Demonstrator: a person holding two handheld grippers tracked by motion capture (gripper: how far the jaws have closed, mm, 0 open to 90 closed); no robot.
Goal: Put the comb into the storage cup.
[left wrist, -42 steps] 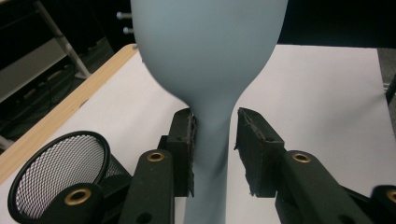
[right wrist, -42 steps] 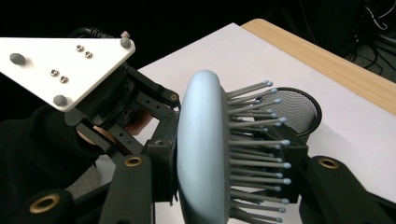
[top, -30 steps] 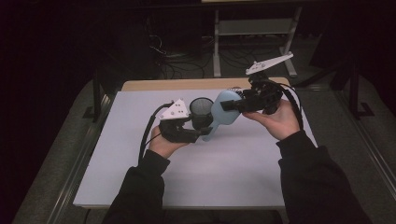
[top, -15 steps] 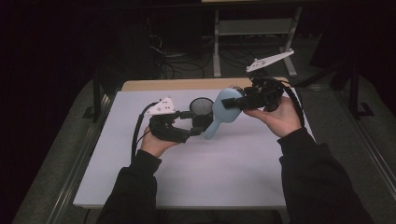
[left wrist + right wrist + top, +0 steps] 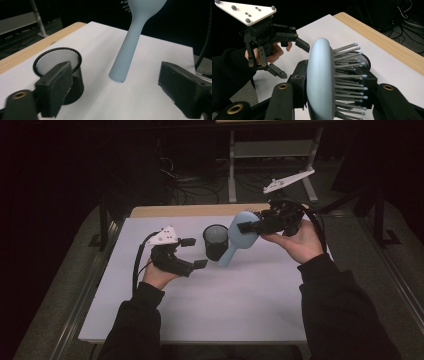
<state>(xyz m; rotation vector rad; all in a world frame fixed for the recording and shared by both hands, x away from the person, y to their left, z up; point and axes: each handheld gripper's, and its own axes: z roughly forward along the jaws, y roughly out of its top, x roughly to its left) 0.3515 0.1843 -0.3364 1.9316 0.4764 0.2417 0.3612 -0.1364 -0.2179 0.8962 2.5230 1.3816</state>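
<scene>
Right hand: I see it (image 5: 296, 241) raised over the table's far right part, palm up, holding the right gripper (image 5: 248, 226) pointed left.
Right gripper: its jaws pinch the head of the brush (image 5: 239, 236), one jaw on the smooth back, the other among the bristles (image 5: 348, 75).
Brush: light blue, held above the table (image 5: 250, 300), head up, handle slanting down and left; in the left gripper view the handle end (image 5: 117, 76) hangs clear of the surface, just beside the cup.
Left hand: mine (image 5: 159, 275) sits low over the table's left part, forearm coming in from the bottom edge.
Left gripper: the left gripper (image 5: 194, 253) is spread wide, nothing between the jaws, aimed toward the cup and the handle.
Cup: black mesh cup (image 5: 215, 242) upright on the white sheet, between the two grippers, left of the handle.
Surroundings: wooden table edge (image 5: 190, 210) beyond the sheet; metal stand (image 5: 232, 165) and cables on the dark floor behind.
Hard to make out: the cup's inside is dark; I cannot tell what it holds.
</scene>
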